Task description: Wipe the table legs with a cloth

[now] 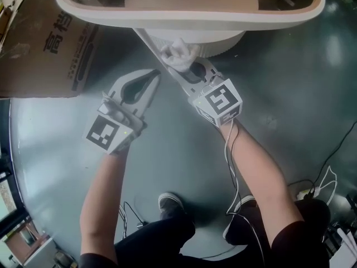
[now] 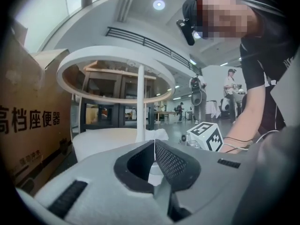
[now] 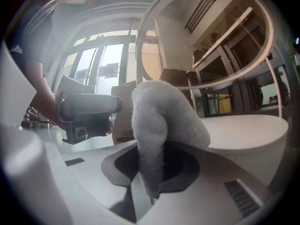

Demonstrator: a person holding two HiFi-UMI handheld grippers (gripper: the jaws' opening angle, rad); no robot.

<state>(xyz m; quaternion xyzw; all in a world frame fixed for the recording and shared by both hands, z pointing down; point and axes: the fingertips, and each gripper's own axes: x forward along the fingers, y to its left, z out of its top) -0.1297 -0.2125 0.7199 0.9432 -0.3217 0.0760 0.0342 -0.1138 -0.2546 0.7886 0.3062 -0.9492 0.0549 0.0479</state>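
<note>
A small round white table has a ring top, a thin white leg and a round base. My right gripper is shut on a white cloth, and holds it right beside the leg just under the rim. In the right gripper view the cloth bulges out of the jaws, hiding the leg. My left gripper hangs to the left of the leg, shut and empty, apart from it. From the left gripper view the leg stands upright beyond the touching jaw tips of that gripper.
A brown cardboard box stands at the left of the table, close to the left gripper. Cables trail on the grey floor at the right. The person's shoes are below. People stand far off in the hall.
</note>
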